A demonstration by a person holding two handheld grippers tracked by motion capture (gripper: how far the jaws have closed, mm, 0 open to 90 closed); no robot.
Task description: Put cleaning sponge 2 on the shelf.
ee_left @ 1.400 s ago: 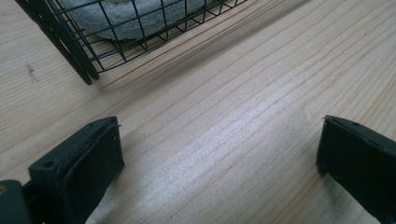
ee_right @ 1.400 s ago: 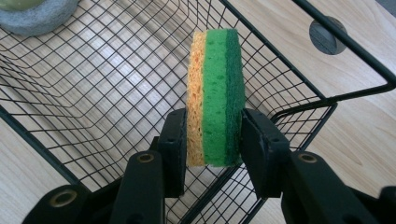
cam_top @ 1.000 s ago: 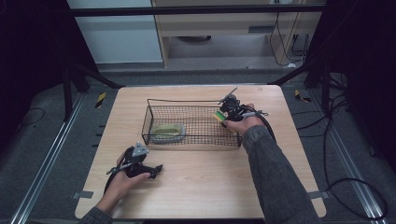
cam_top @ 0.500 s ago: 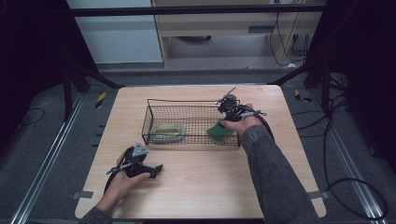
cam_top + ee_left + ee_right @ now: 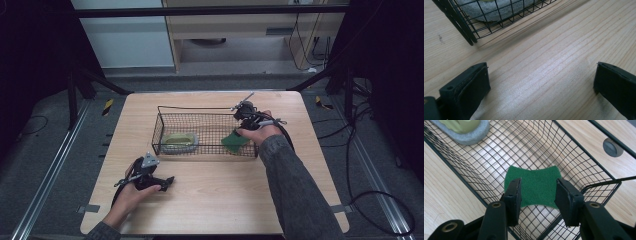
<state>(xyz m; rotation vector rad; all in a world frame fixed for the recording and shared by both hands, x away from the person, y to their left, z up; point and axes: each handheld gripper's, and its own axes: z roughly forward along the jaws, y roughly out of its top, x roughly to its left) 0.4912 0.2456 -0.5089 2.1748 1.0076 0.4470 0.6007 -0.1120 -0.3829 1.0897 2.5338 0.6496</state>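
Note:
A black wire basket (image 5: 200, 108) stands mid-table. My right gripper (image 5: 239, 134) reaches down into its right end, shut on a green scouring pad (image 5: 233, 142). In the right gripper view the pad (image 5: 534, 176) bows between the two jaws of that gripper (image 5: 537, 188), just above the mesh floor (image 5: 529, 145). A grey sponge with a yellow-green top (image 5: 179, 142) lies in the basket's left end. My left gripper (image 5: 166, 181) rests on the table in front of the basket's left corner, open, with only bare wood between its jaws (image 5: 541, 75).
The wooden table (image 5: 215, 200) has free room in front of the basket. A grey round plug (image 5: 612, 147) sits in the tabletop just beyond the basket's end. The basket corner (image 5: 461, 27) and the sponge (image 5: 494, 10) lie close ahead of the left gripper.
The right gripper has tipped down and carried the green pad lower into the basket's right end. The left gripper has stayed put.

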